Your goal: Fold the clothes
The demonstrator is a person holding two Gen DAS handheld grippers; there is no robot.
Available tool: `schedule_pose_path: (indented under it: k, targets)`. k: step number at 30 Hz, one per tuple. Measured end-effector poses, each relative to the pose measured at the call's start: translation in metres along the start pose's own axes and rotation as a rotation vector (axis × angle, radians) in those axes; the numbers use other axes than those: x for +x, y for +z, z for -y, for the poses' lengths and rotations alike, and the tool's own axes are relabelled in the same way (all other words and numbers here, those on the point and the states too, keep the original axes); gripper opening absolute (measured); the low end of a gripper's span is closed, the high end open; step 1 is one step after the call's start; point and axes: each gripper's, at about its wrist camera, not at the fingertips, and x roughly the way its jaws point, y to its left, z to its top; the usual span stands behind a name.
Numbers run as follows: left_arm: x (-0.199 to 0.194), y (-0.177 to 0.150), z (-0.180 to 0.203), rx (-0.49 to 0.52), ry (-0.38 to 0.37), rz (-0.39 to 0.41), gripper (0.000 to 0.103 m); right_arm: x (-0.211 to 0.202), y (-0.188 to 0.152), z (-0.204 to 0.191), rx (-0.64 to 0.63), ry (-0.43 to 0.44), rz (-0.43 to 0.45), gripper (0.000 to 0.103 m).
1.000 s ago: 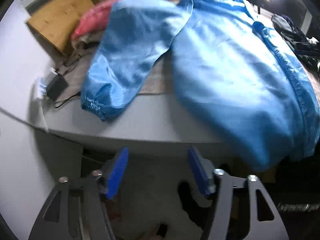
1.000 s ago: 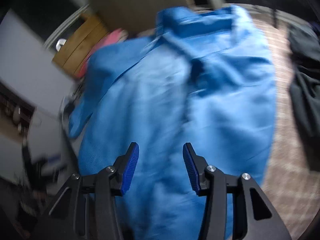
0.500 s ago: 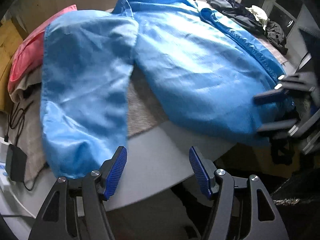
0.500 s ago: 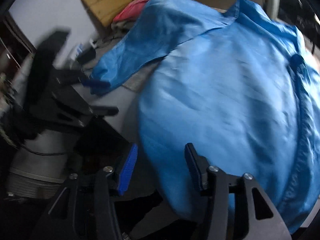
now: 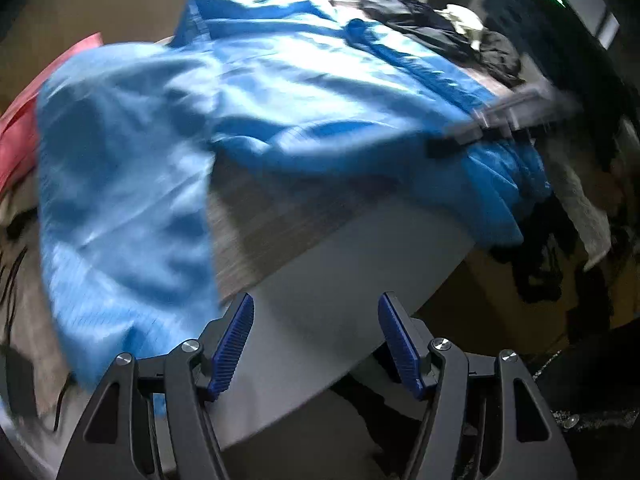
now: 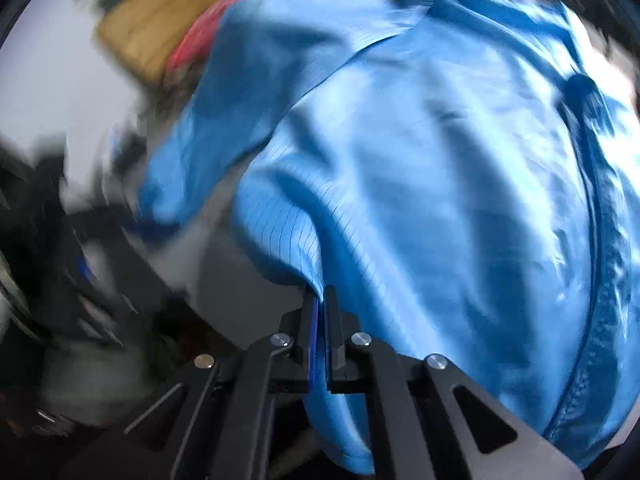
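A blue jacket (image 5: 304, 92) lies spread over a round grey table (image 5: 340, 280), with one sleeve (image 5: 120, 220) stretched toward the near left edge. My left gripper (image 5: 316, 340) is open and empty, just right of the sleeve cuff. My right gripper (image 6: 320, 308) is shut on the jacket's (image 6: 440, 160) bottom hem, and the cloth rises in a fold at its tips. It shows blurred in the left wrist view (image 5: 480, 128), at the jacket's right side.
A pink garment (image 5: 24, 128) lies at the far left under the sleeve. Dark clothes (image 5: 460, 36) are piled at the back right. A wooden board (image 6: 160, 28) stands beyond the table. Black cables (image 5: 12, 264) run along the left edge.
My right gripper has shut on the jacket's hem and lifted it a little. My left gripper has moved in over the table edge next to the sleeve cuff, still open.
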Motion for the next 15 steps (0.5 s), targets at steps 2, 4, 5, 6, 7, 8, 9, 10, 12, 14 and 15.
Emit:
schedule_pose_path:
  k: [2,4,5,6,7,8,9,10,12,14,15]
  targets:
    - [0.010,0.014,0.007,0.011,-0.036,-0.003,0.062,-0.004,0.010,0.028,0.077,0.033,0.005,0.002]
    - [0.021,0.028,0.014,0.021,-0.067,0.000,0.062,-0.008,0.021,0.055,0.155,0.066,0.010,0.002]
    - [0.028,0.037,0.020,0.029,-0.083,0.001,0.062,-0.010,0.026,0.069,0.193,0.083,0.013,0.002]
    - [0.034,0.046,0.025,0.037,-0.096,0.003,0.062,-0.010,0.027,0.081,0.224,0.086,0.016,0.003]
    - [0.040,0.055,0.030,0.043,-0.108,0.005,0.062,-0.010,0.028,0.093,0.252,0.085,0.020,0.003]
    - [0.046,0.063,0.035,0.044,-0.121,0.008,0.062,-0.012,0.027,0.100,0.276,0.089,0.013,0.007]
    - [0.051,0.072,0.039,0.041,-0.135,0.011,0.062,-0.010,0.026,0.106,0.301,0.092,0.000,0.007]
    - [0.056,0.081,0.044,0.037,-0.149,0.015,0.062,-0.010,0.026,0.109,0.317,0.098,0.000,0.007]
    - [0.064,0.096,0.051,0.011,-0.198,0.019,0.062,-0.011,0.024,0.112,0.330,0.108,0.007,0.007]
    - [0.070,0.108,0.058,0.001,-0.210,0.020,0.062,-0.014,0.023,0.115,0.319,0.086,0.015,0.008]
    - [0.072,0.111,0.062,0.004,-0.200,0.019,0.062,-0.019,0.020,0.117,0.304,0.062,0.019,0.008]
